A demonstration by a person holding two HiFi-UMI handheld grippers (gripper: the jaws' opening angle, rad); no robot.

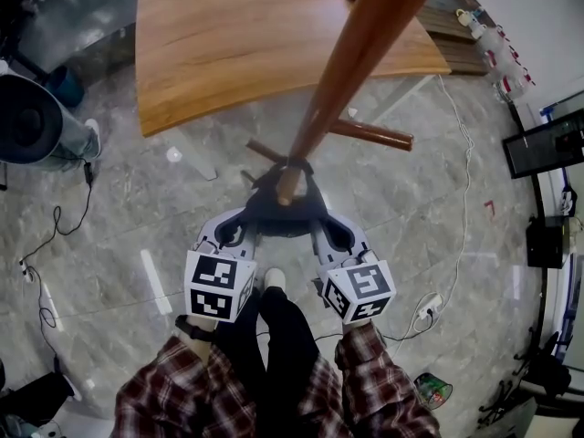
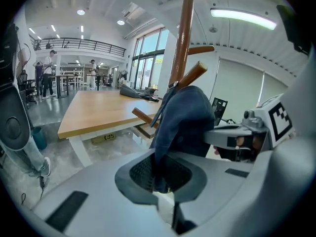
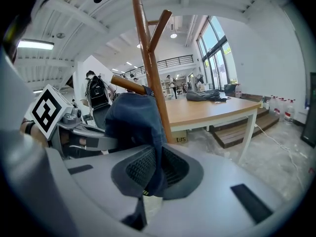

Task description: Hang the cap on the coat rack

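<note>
Around a peg [image 2: 191,75] of the brown wooden coat rack [image 2: 184,28], crumpled dark navy fabric cap [image 2: 185,117]; left gripper [image 2: 160,177] and right gripper [image 3: 148,177] each pinching its edge

In the head view, the coat rack [image 1: 351,62] and the worktop [image 1: 219,44] are cut off by the upper edge. At centre, the cap [image 1: 265,213] is partly hidden by a peg [image 1: 288,188]. At the left of the left gripper view, distant people [image 2: 48,73] are too small to be made out.

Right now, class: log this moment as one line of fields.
step: hanging cap | left gripper: shut on cap | right gripper: shut on cap | cap: at coat rack peg, unreleased
</note>
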